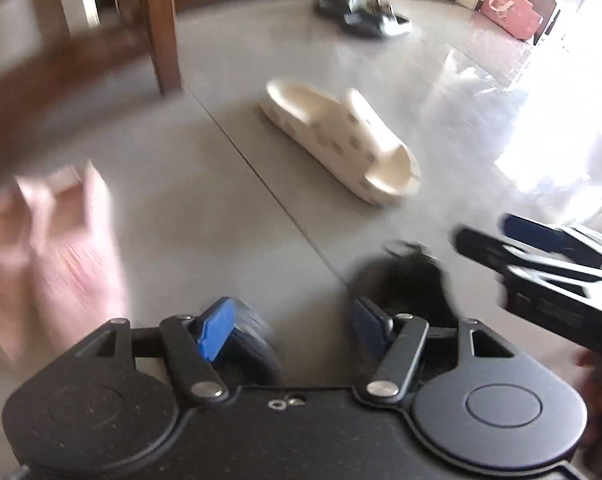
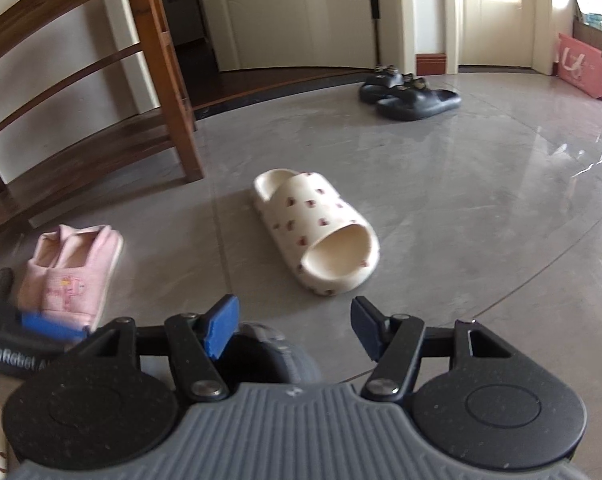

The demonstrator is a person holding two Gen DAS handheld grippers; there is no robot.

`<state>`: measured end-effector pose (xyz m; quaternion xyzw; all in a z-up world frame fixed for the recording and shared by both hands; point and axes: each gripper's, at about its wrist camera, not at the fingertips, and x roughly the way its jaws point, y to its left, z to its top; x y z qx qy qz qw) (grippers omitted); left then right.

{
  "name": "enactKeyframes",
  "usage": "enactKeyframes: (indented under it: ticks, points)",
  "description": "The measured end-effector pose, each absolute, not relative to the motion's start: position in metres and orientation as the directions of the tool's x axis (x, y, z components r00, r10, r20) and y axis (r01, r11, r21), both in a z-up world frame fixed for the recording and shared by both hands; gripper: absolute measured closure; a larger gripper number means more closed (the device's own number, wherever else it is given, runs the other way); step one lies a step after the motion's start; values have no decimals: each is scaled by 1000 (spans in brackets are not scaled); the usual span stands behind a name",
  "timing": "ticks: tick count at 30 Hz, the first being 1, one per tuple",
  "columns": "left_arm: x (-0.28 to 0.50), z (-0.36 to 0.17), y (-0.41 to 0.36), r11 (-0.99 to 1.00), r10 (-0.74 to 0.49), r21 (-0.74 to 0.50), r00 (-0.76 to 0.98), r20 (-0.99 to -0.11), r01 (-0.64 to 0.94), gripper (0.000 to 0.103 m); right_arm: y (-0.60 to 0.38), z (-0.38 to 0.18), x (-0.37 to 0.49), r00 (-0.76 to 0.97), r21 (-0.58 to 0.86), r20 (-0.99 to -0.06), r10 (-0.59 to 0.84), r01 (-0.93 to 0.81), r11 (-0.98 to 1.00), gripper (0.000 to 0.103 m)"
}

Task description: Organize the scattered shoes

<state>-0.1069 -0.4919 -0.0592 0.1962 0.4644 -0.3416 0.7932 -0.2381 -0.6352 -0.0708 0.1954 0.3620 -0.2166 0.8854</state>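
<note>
The right hand-held gripper (image 2: 293,326), spread and empty, has the cream slipper (image 2: 316,230) straight ahead on the floor, open toe nearest, long axis running away leftward; the left hand-held gripper (image 1: 291,330), also spread, sits farther off

**Lighting and picture quality**

Your left wrist view is heavily motion-blurred: the pink slipper (image 1: 57,256) smears, and daylight from the right blows out the floor (image 1: 541,128). Your right wrist view is sharper, with glare streaks on the tiles (image 2: 581,160). Fisheye bending curves both edges.
</note>
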Motion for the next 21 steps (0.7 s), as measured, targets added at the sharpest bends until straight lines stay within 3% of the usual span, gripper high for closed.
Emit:
enactKeyframes:
  ticks: [6,11,17,21]
  points:
    - [-87,-82,-522,709,-420,14,437,-795,705,36,-621,-65,-236,642,171,-720,-263,531,830,37]
    - [-82,-103,-562,590,-497,-6,358,-791,807,35,-629,-60,-245,626,148,-716,-310,569,809,32]
    - [-99,-120,-613,489,-528,130,412,-743,862,34,-652,-70,-259,592,139,-737,-326,606,784,32]
    - [-107,-131,-633,487,-529,129,409,-744,864,33,-669,-81,-265,575,148,-753,-320,622,769,32]
